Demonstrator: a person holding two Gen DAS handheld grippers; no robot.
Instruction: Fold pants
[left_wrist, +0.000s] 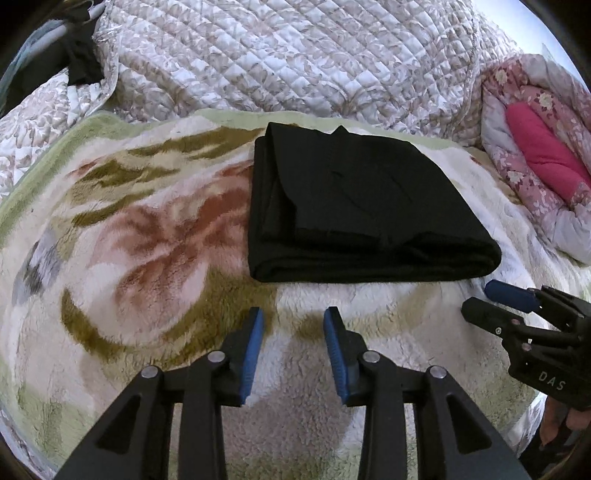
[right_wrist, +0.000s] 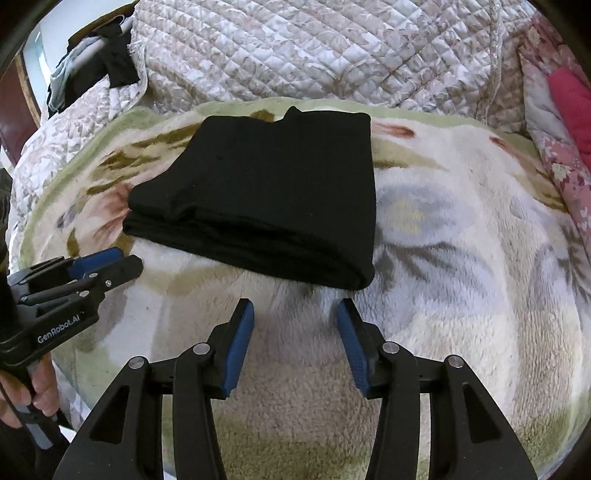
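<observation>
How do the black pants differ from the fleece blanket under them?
The pants are plain black; the blanket is pale with a floral print. The pants are smooth cloth, the blanket fluffy. The pants sit folded in a compact stack, while the blanket lies spread out flat. Both are soft textiles on the bed.

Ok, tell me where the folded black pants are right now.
The folded black pants lie on the floral fleece blanket, just beyond both open tongs: right of centre in the left wrist view, left of centre in the right wrist view, with the quilted bedspread behind them.

"DAS" on right gripper (left_wrist: 476, 301); "GenRobot.AI" on left gripper (right_wrist: 127, 260).
</observation>
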